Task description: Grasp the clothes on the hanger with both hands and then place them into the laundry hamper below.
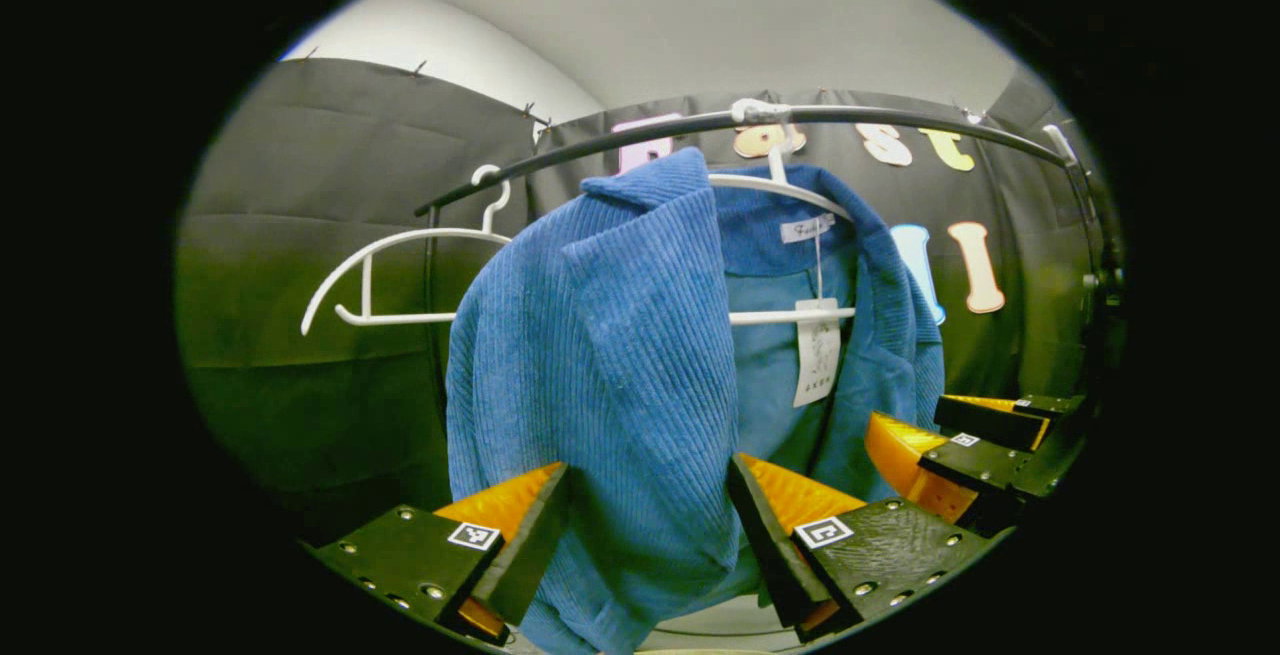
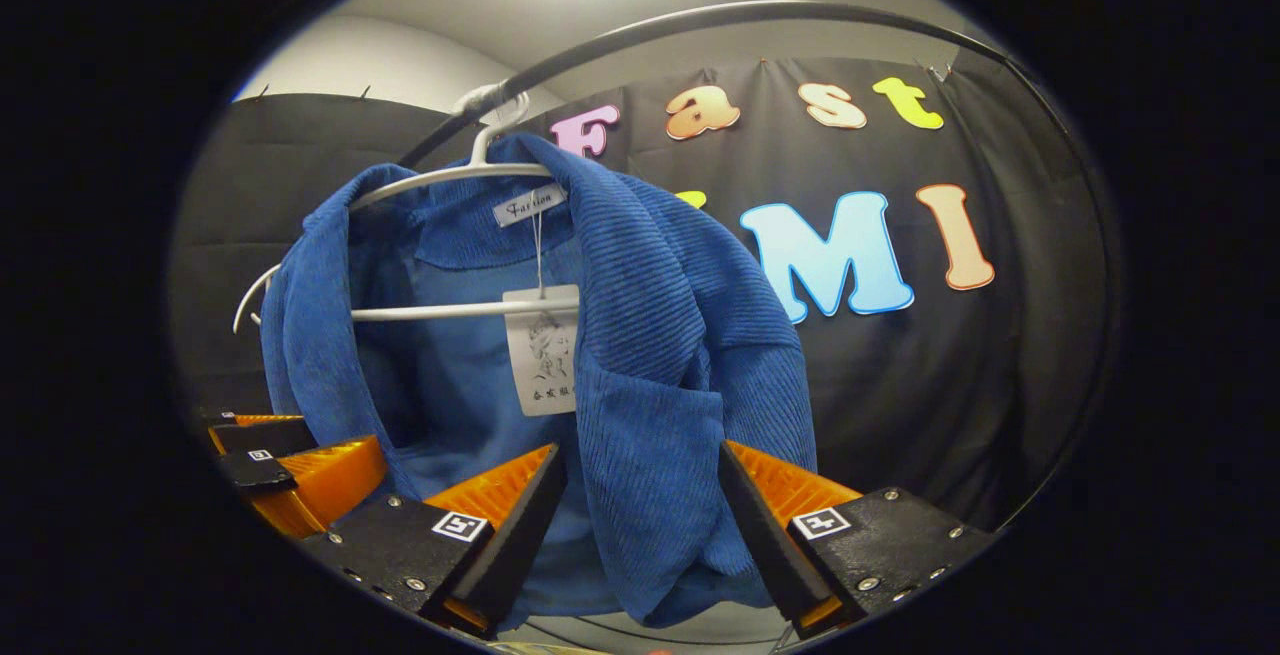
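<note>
A: Where does the garment sit right now?

B: The blue corduroy jacket (image 1: 600,355) hangs on a white hanger (image 1: 790,190) hooked over the black rail (image 1: 700,125), open at the front with a paper tag (image 1: 818,350) dangling inside. In the left gripper view one front panel drops from twelve o'clock down to six, straight between the fingers of the left gripper (image 1: 650,525).

A: And the tongs?

B: Both spread wide. The left one's jaws stand either side of its panel, cloth in the gap, pads not pressing. The right gripper (image 2: 640,525) likewise straddles the other panel without pinching it. Neither has hold of anything yet.

A: What might go wrong?

B: I'd judge three risks. Closing on a thin outer fold could let the corduroy slip free on the pull. Tugging straight down could snag the collar on the hanger's shoulders and drag the hanger along the rail, or unhook it. And uneven pulls could leave one sleeve caught.

A: The count?

B: One jacket, two hangers: the loaded one and an empty hanger (image 1: 390,280) at nine o'clock in the left gripper view. One rail, one paper tag, one collar label (image 2: 528,205), two grippers.

A: The hamper?

B: I can't make it out from here.
</note>
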Demonstrator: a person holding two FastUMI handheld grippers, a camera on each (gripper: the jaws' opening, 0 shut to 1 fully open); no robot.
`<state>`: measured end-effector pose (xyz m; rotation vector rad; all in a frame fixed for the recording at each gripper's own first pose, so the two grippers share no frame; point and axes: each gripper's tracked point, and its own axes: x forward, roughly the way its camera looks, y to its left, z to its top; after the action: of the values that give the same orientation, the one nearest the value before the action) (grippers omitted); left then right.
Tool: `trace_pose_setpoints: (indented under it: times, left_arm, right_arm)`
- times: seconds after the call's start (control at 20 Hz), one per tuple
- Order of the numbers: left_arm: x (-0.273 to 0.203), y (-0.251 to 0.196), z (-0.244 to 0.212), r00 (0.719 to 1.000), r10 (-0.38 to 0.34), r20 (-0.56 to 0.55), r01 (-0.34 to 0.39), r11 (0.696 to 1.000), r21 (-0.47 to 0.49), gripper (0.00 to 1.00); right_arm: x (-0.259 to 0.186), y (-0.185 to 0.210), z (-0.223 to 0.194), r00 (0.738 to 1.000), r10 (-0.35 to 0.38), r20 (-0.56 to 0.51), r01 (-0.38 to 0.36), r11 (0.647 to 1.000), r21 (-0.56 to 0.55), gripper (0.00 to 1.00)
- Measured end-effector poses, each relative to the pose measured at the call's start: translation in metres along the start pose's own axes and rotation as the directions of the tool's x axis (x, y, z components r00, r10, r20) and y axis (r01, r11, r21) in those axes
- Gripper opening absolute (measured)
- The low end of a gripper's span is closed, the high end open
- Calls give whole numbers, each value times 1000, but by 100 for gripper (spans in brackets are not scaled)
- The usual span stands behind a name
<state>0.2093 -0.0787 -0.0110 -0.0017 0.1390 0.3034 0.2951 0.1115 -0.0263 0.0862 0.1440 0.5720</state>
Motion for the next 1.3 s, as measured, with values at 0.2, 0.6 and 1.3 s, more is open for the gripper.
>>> trace_pose_setpoints:
  times: [0.2,0.6,1.3]
  left_arm:
    - [11,1,-8,999,33,-18,-33,999,29,91]
    - [23,10,-13,998,67,-5,-66,997,35,53]
    - [-27,13,50,992,-58,112,51,997,65,5]
  right_arm:
    - [23,2,-11,1000,-2,-26,2,1000,18,95]
    - [42,7,-28,998,-10,-58,9,1000,-17,69]
    - [11,-16,55,976,-107,189,122,990,-66,4]
